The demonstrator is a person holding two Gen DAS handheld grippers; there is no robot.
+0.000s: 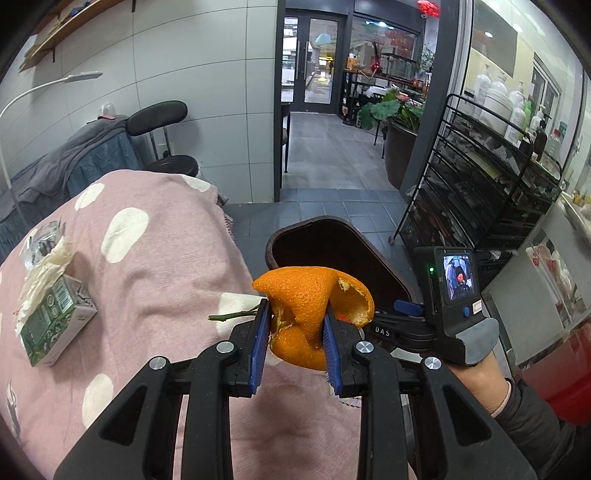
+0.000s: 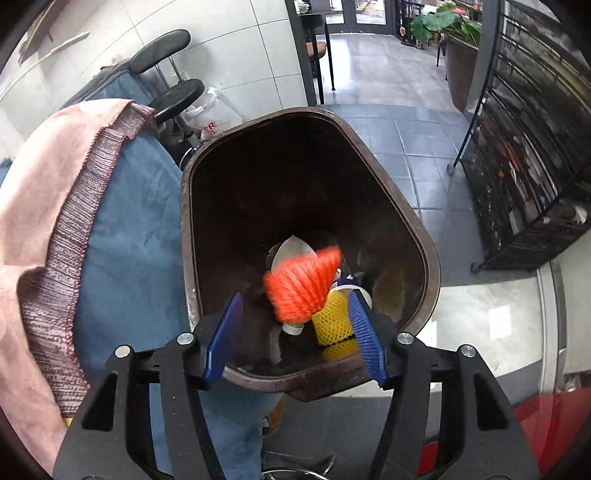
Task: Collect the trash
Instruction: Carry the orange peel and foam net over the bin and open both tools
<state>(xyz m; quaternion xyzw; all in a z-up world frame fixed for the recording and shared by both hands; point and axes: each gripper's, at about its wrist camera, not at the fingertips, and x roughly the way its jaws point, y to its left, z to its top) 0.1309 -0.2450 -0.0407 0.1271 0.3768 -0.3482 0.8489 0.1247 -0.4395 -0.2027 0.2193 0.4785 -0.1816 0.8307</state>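
Large pale wall tiles rise ahead and left of the claw, under a wooden shelf. A glass double door stands straight ahead beyond grey floor tiles. A black wire rack holding bottles stands right; a black stool stands left.

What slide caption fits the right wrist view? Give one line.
Open right gripper above the brown bin as an orange item drops inside.

Left claw clamped, right claw spread.
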